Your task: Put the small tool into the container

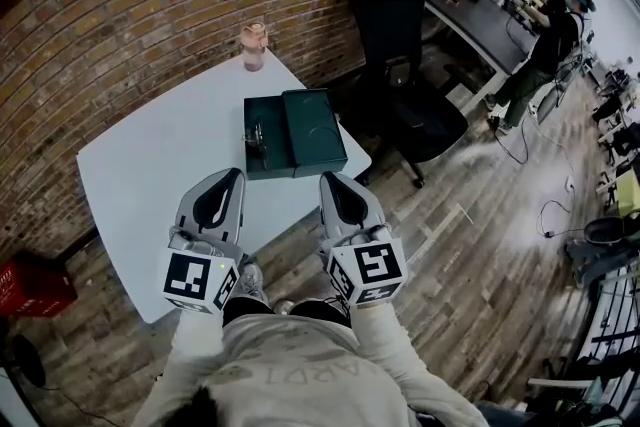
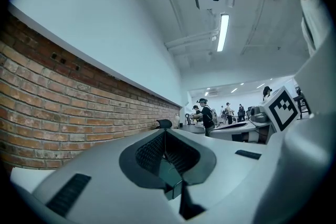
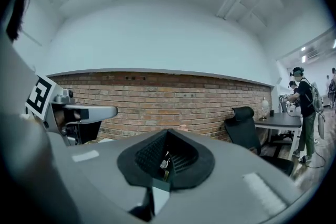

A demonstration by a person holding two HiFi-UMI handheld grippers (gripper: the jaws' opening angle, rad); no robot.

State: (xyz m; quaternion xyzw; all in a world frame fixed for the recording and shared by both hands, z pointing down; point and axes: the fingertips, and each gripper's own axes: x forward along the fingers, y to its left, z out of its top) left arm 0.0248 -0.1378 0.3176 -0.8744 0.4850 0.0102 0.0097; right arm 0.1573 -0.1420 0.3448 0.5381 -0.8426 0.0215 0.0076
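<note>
Both pairs of jaws were shut on nothing, left gripper [image 1: 236, 175] and right gripper [image 1: 329, 179] level over the table's [image 1: 150, 165] near edge, and the tool [image 1: 255, 139], axis unclear, lay just ahead in the container's [image 1: 315, 130] left half, nearer the left gripper.

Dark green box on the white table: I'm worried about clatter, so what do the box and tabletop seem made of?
The dark green rectangular box looks like painted sheet metal: thin flat walls, crisp edges, a soft sheen; hard plastic is possible. The white rectangular table looks like smooth matte laminate, uniform and grainless.
</note>
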